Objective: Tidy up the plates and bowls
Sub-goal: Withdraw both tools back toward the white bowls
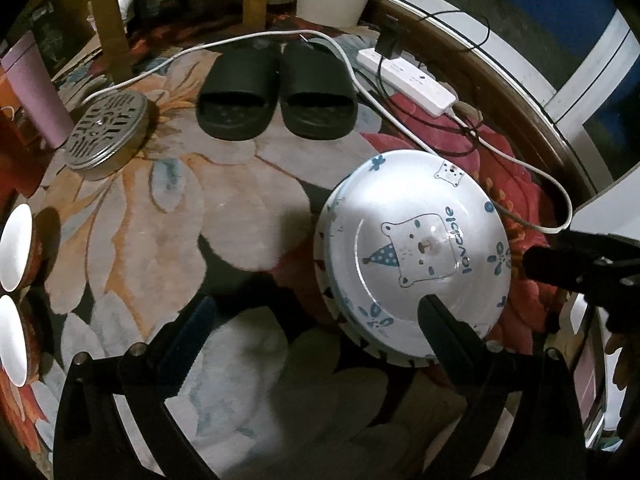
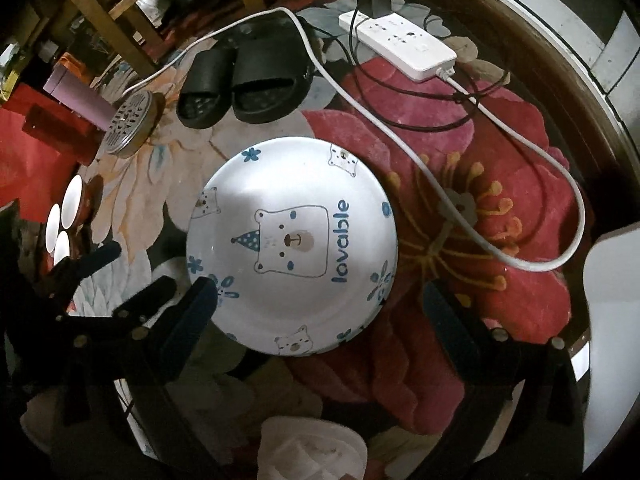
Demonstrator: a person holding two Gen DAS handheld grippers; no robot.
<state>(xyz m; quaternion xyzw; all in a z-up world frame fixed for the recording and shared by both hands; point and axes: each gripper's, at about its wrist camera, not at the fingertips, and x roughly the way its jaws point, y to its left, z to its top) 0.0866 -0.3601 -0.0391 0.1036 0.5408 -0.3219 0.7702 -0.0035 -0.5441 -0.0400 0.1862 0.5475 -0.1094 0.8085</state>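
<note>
The bear plates (image 2: 292,248) sit stacked on the glass bench (image 2: 400,380). Both the right gripper (image 2: 320,312) and left gripper (image 1: 316,320) are wide and hold nothing. Lift straight up, so no finger bumps the stack.

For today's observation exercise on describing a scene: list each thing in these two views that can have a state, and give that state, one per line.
Bear plates: stacked, face up, on the glass table, held by nothing.
Left gripper: fingers wide open, nothing between them.
Right gripper: fingers wide open, straddling the plate stack's near edge, not pressing.
Power strip: one black adapter plugged in.
Small bowls: empty, grouped at the left edge.
Slippers: paired, side by side.
</note>
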